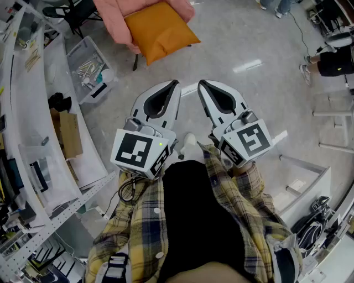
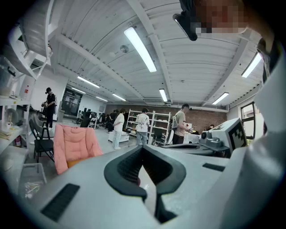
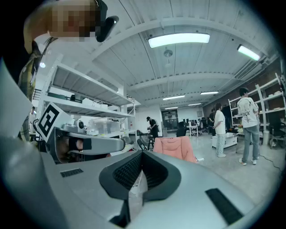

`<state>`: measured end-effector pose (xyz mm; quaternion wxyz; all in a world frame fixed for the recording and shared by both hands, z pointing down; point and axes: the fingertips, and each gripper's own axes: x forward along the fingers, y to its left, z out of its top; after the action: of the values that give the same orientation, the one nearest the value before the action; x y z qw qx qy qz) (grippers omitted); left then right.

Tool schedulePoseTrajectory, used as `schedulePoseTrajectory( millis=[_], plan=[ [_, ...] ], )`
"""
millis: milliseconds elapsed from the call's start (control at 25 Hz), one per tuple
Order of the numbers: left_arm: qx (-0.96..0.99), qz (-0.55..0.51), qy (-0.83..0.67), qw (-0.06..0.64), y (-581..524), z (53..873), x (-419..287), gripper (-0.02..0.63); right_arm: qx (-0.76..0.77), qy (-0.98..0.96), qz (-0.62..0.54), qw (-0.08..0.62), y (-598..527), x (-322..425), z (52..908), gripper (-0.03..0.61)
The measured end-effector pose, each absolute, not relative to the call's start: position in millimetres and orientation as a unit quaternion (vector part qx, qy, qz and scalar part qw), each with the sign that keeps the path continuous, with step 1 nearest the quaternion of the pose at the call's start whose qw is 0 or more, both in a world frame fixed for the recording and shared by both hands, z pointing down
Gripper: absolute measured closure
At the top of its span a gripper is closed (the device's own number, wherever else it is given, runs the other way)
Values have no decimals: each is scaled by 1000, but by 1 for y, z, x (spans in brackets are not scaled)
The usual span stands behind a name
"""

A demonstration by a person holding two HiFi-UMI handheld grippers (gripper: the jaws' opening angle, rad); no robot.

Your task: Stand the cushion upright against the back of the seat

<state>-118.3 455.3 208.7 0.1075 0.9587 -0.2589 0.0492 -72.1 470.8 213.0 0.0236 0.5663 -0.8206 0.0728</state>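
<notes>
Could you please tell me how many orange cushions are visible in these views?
1. The orange cushion lies on the seat of the pink chair, near the top of the head view. The picture's top edge cuts off the chair's back, so another could be hidden there.

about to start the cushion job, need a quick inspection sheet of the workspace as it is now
surface: glossy grey floor
job's things: orange cushion lying flat on pink chair seat, not yet upright
clutter: clear bin of small parts, cardboard box beside white racks
grippers: left gripper and right gripper shut, empty, short of the chair
cables: black cable looped below left gripper
surroundings: people standing near shelves beyond
</notes>
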Motion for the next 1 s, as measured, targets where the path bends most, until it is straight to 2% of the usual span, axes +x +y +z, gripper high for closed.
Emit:
schedulePoseTrajectory(
  millis=[1000],
  plan=[
    [952, 54, -290, 83, 476, 211, -57, 612, 568, -818, 83, 1, 502, 3, 219, 561]
  ],
)
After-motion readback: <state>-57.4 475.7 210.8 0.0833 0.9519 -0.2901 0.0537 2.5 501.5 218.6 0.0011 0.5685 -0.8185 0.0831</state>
